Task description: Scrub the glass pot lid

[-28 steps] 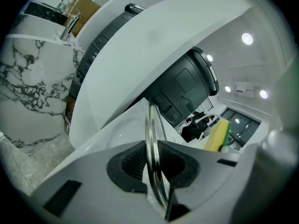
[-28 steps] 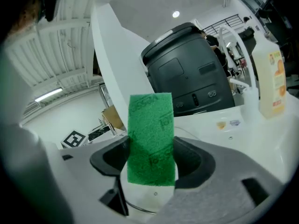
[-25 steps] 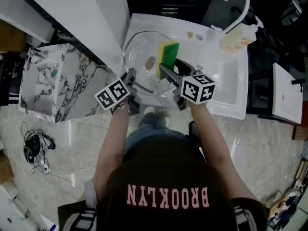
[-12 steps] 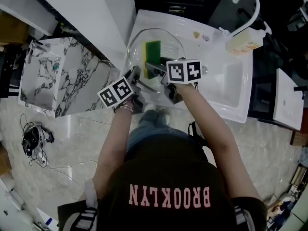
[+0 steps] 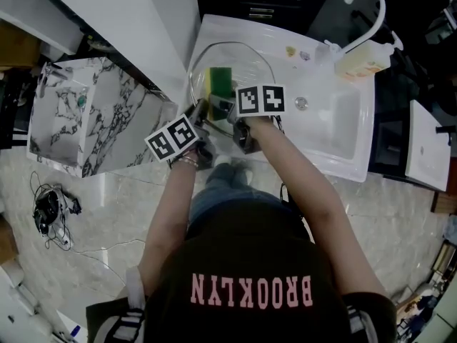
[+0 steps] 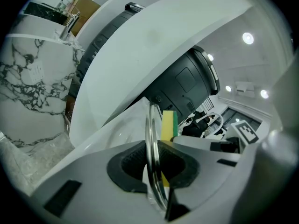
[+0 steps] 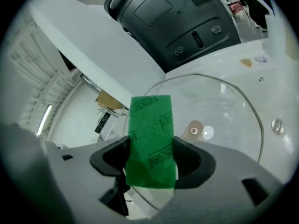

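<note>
The glass pot lid (image 5: 246,54) stands tilted over the white sink's left basin. My left gripper (image 5: 201,117) is shut on its near rim, and in the left gripper view the metal rim (image 6: 152,139) runs edge-on between the jaws of the left gripper (image 6: 154,171). My right gripper (image 5: 224,104) is shut on a green-and-yellow sponge (image 5: 218,82), which lies against the lid's left part. In the right gripper view the sponge's green side (image 7: 150,139) fills the gap in the right gripper (image 7: 152,160), with the lid's glass (image 7: 224,111) and its knob mount (image 7: 193,129) behind.
The white sink (image 5: 335,131) reaches to the right, with a faucet (image 5: 368,2) and a soap bottle (image 5: 360,59) at its far side. A white counter (image 5: 107,20) and a marble surface (image 5: 78,120) lie to the left. A dark grey appliance (image 7: 173,17) looms beyond the lid.
My right gripper has carried the sponge leftward across the lid, from its right part to its left. The left gripper has kept its hold on the rim.
</note>
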Motion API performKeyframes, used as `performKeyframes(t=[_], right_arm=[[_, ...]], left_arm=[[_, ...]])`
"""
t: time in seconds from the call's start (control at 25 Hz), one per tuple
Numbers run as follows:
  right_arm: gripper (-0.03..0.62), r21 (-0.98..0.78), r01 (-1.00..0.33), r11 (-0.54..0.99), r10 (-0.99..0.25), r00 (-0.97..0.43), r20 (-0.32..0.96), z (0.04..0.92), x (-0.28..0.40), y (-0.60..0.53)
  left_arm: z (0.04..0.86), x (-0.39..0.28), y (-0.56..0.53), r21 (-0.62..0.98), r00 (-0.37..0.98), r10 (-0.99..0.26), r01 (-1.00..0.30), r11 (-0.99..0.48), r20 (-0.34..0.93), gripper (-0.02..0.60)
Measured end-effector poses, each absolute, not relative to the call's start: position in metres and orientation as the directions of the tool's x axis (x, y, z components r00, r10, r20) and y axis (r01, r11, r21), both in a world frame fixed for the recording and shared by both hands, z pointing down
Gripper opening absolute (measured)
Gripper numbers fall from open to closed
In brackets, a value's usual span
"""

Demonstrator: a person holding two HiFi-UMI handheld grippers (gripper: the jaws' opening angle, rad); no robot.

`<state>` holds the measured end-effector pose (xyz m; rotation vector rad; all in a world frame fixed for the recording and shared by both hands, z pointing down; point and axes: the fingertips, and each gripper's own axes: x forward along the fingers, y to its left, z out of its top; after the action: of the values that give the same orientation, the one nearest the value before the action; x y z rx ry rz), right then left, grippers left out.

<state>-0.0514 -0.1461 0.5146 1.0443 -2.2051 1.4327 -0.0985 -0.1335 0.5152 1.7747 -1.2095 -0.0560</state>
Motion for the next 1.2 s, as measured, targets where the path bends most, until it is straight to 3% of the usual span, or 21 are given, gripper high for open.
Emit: performKeyframes(t=[0.2, 1.2], right_arm=[[0.276, -0.683, -0.713, 0.156, -0.399, -0.678, 0.617, 0.520, -0.053, -0.146], [0.276, -0.477, -0.772, 0.421, -0.162, -0.581, 0.797, 0.546, -0.027, -0.101]], left_arm=[[0.517, -0.099, -0.134, 0.716, 0.513, -0.736, -0.696, -0.055, 0.442, 0.046], [0.521, -0.101, -0.133, 0.729, 0.531, -0.716, -0.683, -0.045, 0.453, 0.046]])
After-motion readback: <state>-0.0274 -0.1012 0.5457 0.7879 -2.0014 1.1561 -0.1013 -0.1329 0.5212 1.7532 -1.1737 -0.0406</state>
